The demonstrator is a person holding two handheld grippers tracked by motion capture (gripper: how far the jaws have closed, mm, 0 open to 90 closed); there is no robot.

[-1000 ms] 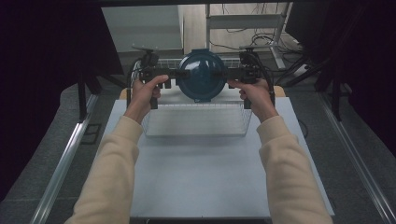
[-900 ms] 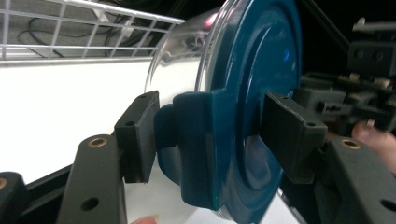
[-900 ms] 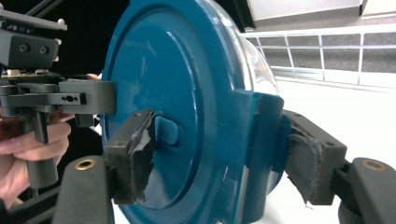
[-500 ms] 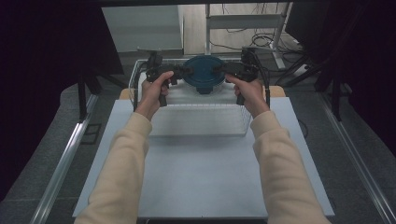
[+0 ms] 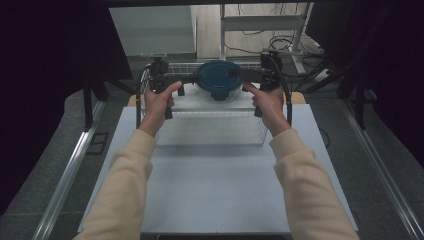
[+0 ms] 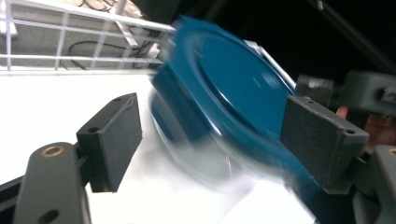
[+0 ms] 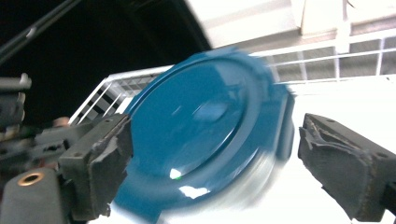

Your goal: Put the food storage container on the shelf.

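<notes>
lidded bowl (image 5: 218, 82) midway between both tools, over wire basket (image 5: 210, 131) | left tool (image 6: 210, 135), right tool (image 7: 212, 161) spread, probably flanking not gripping | equally near

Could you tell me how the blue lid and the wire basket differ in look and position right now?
The blue lid is solid, round and dark blue; the wire basket is an open white grid, rectangular. The lid sits between the left gripper and right gripper, on a clear bowl; the basket rests on the table.
</notes>
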